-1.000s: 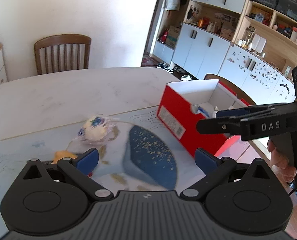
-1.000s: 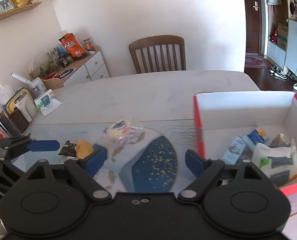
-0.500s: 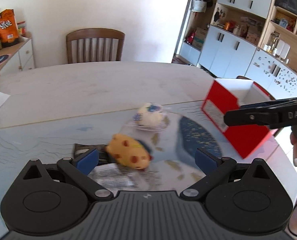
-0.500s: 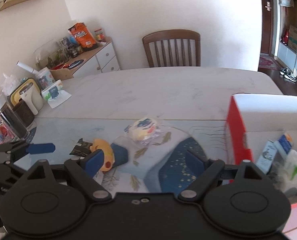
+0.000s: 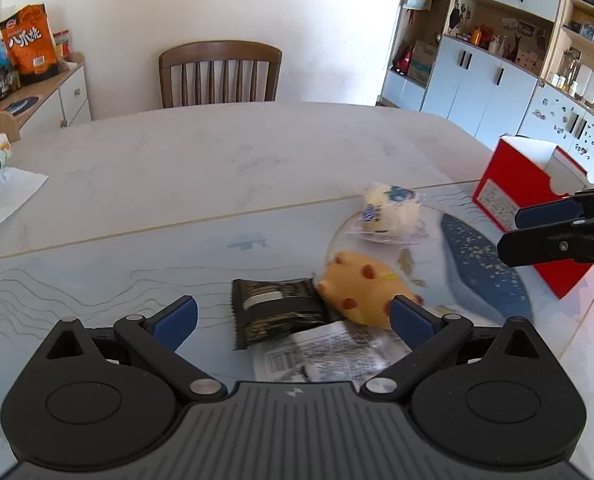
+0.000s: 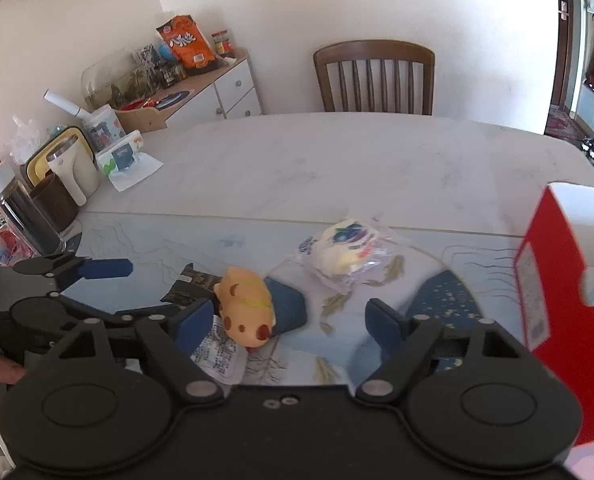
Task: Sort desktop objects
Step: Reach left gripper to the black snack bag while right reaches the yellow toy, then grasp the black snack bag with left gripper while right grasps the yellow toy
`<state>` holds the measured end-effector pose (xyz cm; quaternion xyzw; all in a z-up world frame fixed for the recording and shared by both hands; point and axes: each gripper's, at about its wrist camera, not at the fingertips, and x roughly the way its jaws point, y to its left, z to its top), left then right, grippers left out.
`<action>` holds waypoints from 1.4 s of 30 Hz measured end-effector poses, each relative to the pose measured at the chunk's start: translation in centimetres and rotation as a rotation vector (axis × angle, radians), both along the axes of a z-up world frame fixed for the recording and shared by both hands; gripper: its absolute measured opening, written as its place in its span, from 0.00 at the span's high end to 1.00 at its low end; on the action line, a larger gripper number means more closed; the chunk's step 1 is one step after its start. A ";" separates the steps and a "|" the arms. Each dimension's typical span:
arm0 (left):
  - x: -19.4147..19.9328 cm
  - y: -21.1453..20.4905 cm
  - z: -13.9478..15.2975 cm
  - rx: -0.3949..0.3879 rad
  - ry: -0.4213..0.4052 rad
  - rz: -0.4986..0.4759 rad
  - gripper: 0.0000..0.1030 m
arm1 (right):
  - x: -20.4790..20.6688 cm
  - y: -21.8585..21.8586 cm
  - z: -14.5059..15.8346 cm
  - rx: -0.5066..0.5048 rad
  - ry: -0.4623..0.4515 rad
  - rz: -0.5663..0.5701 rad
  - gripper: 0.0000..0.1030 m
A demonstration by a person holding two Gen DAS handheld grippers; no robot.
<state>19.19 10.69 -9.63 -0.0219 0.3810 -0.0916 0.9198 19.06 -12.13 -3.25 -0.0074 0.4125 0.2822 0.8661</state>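
I judge the sorting partly done: the red box (image 6: 557,280) at the right edge of the right wrist view already shows some packets low in its opening, while four things wait on the mat. My left gripper (image 5: 293,316) is spread wide, empty, over the black snack packet (image 5: 277,312) at lower centre. My right gripper (image 6: 285,320) is also spread and empty, its jaws having just narrowed a little around the yellow spotted toy (image 6: 249,308).

The left view shows the white printed sachet (image 5: 325,356) and the clear-wrapped bun (image 5: 389,212) plainly. Only the right view shows the box interior and the cluttered sideboard (image 6: 177,92) at upper left.
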 end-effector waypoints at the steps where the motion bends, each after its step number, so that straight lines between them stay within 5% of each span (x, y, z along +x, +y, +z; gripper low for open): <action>1: 0.3 0.1 -0.3 0.007 0.003 0.002 0.00 | 0.1 0.5 -0.2 -0.004 0.002 -0.002 0.22; 31: 3.8 2.1 -4.4 -0.116 0.069 -0.009 0.05 | 4.7 5.5 -6.6 0.028 0.226 -0.050 0.43; 35: 3.7 2.3 -4.4 -0.136 0.064 -0.016 0.12 | 5.2 5.1 -6.8 0.089 0.275 -0.052 0.58; 42: 3.8 2.0 -4.3 -0.158 0.069 -0.028 0.41 | 4.8 4.7 -6.3 0.084 0.240 -0.079 0.63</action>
